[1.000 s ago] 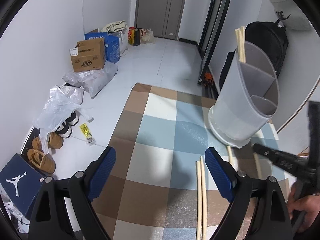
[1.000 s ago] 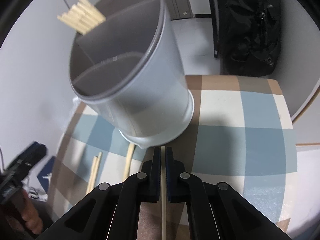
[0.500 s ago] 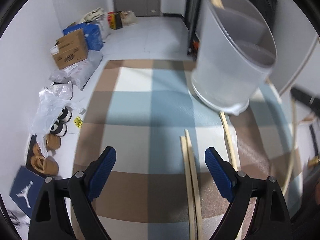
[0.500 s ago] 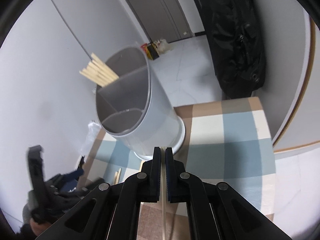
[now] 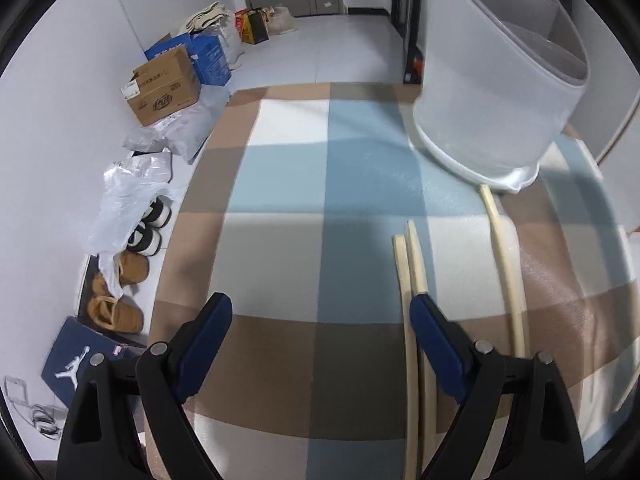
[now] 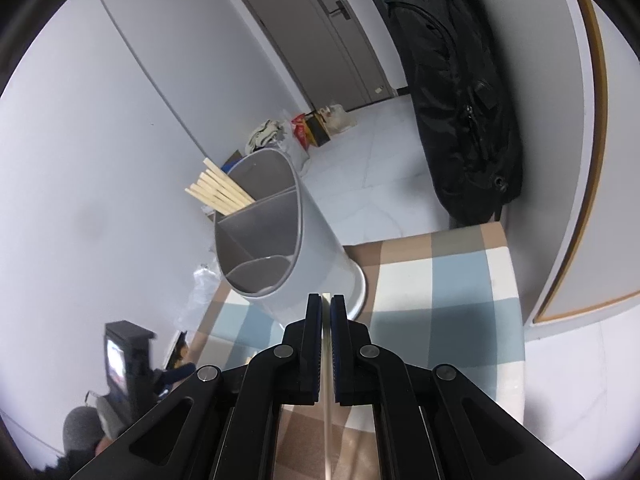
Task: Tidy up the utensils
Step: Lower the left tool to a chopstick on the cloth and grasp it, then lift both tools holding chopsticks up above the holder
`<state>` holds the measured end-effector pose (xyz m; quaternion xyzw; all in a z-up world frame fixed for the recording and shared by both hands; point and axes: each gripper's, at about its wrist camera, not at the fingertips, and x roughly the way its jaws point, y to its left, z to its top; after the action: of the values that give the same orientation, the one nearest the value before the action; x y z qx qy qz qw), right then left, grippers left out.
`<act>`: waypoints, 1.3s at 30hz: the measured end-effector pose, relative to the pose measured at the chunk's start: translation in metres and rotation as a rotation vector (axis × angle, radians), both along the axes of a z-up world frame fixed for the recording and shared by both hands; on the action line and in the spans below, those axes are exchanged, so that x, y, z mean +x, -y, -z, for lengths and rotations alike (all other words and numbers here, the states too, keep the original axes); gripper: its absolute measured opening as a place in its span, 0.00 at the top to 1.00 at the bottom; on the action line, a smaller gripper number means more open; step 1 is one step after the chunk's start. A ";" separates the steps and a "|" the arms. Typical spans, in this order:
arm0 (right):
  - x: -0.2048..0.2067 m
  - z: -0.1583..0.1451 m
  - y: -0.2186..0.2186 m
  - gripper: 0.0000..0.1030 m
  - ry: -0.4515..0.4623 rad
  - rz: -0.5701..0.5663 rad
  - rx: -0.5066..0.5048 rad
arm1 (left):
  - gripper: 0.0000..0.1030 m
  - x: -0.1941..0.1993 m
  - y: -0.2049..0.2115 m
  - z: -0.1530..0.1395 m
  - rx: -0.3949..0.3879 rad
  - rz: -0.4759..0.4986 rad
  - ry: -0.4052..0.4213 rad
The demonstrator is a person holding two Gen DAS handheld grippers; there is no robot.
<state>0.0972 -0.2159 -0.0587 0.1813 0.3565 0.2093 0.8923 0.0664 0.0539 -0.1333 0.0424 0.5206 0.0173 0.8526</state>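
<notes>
Three chopsticks (image 5: 416, 264) lie on a tabletop (image 5: 280, 208) covered in a beige, blue and brown check: a pair running under the left gripper's (image 5: 320, 320) right finger, the third just outside that finger, its far end touching the holder (image 5: 492, 92) beyond. The left fingers stand wide, with nothing between them. The right gripper (image 6: 326, 312) is clamped on one chopstick (image 6: 327, 400), which runs back between its fingers. Ahead and left of them the grey divided holder carries a bundle of chopsticks (image 6: 218, 192) in its far compartment. Past the tabletop's left edge, boxes (image 5: 166, 84), bags and shoes (image 5: 128, 264) line a white wall; a black bag (image 6: 460, 92) hangs right of the door (image 6: 316, 36).
</notes>
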 end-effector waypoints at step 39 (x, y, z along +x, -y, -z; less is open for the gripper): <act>-0.024 -0.039 -0.006 0.97 0.167 0.012 0.049 | 0.98 -0.007 -0.015 -0.097 -0.378 -0.065 0.378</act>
<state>0.0735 -0.2098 -0.0196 0.1871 0.2744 0.2271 0.9155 0.0590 0.0691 -0.0366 -0.1381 0.3471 -0.0451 0.9265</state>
